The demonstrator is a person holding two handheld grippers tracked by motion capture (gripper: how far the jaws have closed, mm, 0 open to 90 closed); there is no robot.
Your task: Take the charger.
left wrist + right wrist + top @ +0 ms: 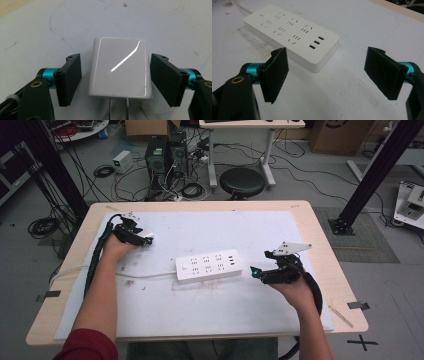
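Glossy white plastic plug adapter [120, 68] sits between my left gripper [116, 80] jaws, slim gaps either side, not pinched. My right gripper [332, 75] gapes wide, the white rectangular power strip [292, 35] just ahead of its jaws.

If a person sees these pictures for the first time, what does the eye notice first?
First, the white power strip lying in the middle of the white table mat, its cord running off to the left. Then the glossy white charger on the mat between the two pads of the left claw, with small gaps on both sides. The right claw stands open beside the strip's end.
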